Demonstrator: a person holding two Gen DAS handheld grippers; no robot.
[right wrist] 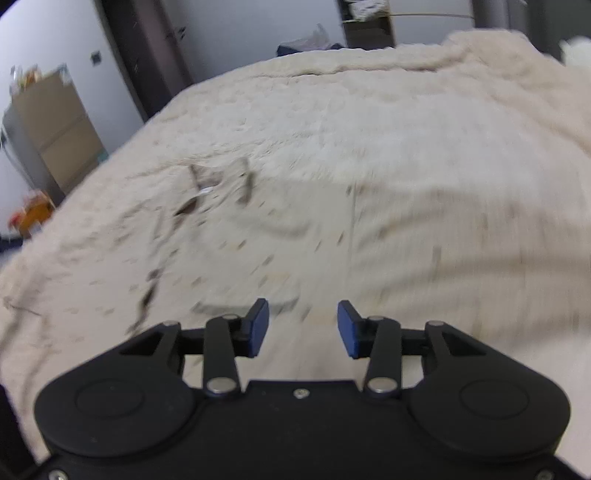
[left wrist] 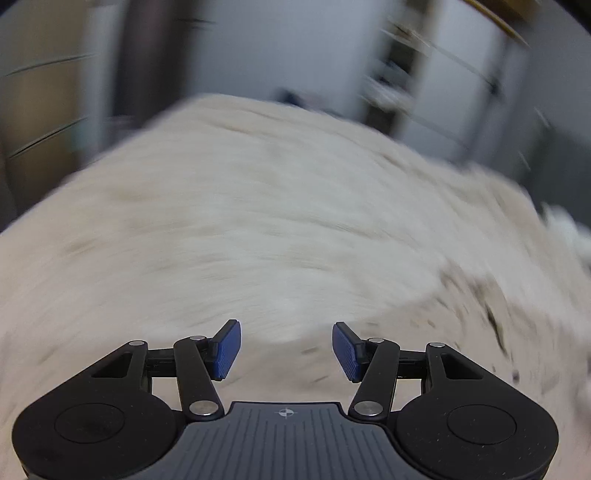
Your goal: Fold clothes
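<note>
A fluffy cream blanket (right wrist: 369, 129) beside a cardboard box (right wrist: 55, 122).

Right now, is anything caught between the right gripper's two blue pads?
No. The right wrist view shows the right gripper open, only the patterned beige garment lying beyond the gap.

Bed cover (right wrist: 369, 147): filled most of both views, spread below & ahead of 2 grippers.
Garment (right wrist: 280, 236): lay flat on cover, near edge just ahead of right gripper (right wrist: 303, 326); its top edge toward middle of cover. In left-wrist view garment (left wrist: 461, 332) sat lower right, ahead-right of left gripper (left wrist: 286, 349); blurred.
Both grippers: above the fabric, nothing betw. pads.
Cabinet (right wrist: 55, 125): left of bed, against wall.
Shelf unit (right wrist: 365, 22): behind far edge of bed.
Small pile (right wrist: 310, 40): on floor beyond far edge, left of shelf unit.
</note>
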